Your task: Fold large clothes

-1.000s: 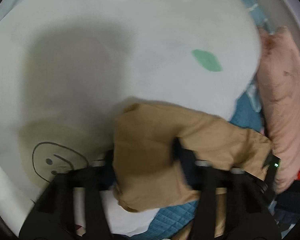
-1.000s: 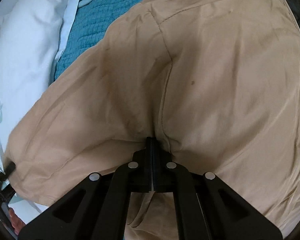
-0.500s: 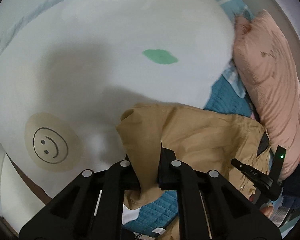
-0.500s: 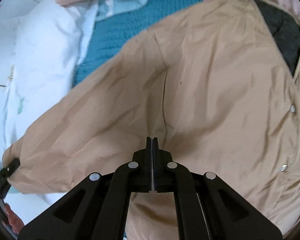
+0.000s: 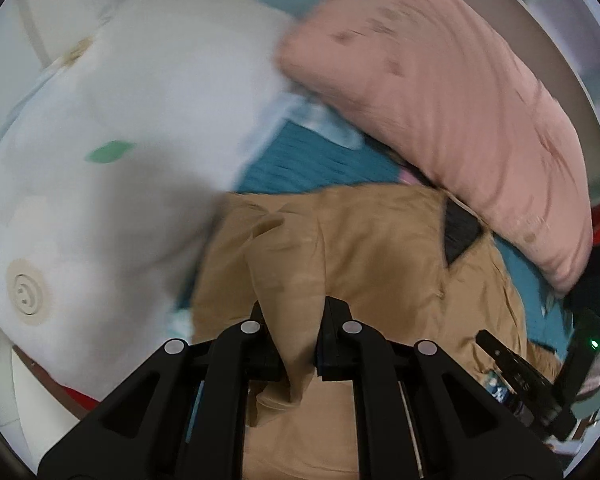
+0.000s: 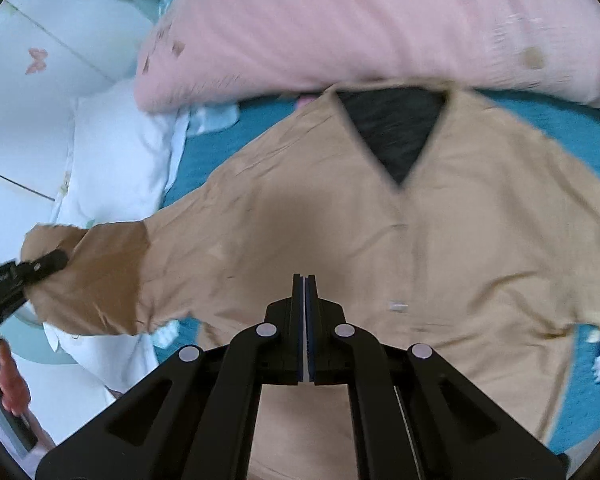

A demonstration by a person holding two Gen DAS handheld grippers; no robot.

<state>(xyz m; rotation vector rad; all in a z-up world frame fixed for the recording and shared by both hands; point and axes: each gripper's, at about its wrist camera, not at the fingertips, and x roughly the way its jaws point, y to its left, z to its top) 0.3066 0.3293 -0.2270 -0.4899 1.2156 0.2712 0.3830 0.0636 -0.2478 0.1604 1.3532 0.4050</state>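
The left gripper (image 5: 296,332) pinches a sleeve of the tan shirt (image 6: 380,248), which is spread on the teal bedspread (image 6: 224,140) ahead of the empty, shut right gripper (image 6: 305,308); folding looks barely begun.

Each gripper is matte black plastic: 2 angular arms with triangular cut-outs, 4 round silver screw heads across the linkage. The right gripper (image 6: 304,280) has blue-edged pads. At the lower right of the left-wrist frame, the other unit's body (image 5: 592,354) shows a small green light.
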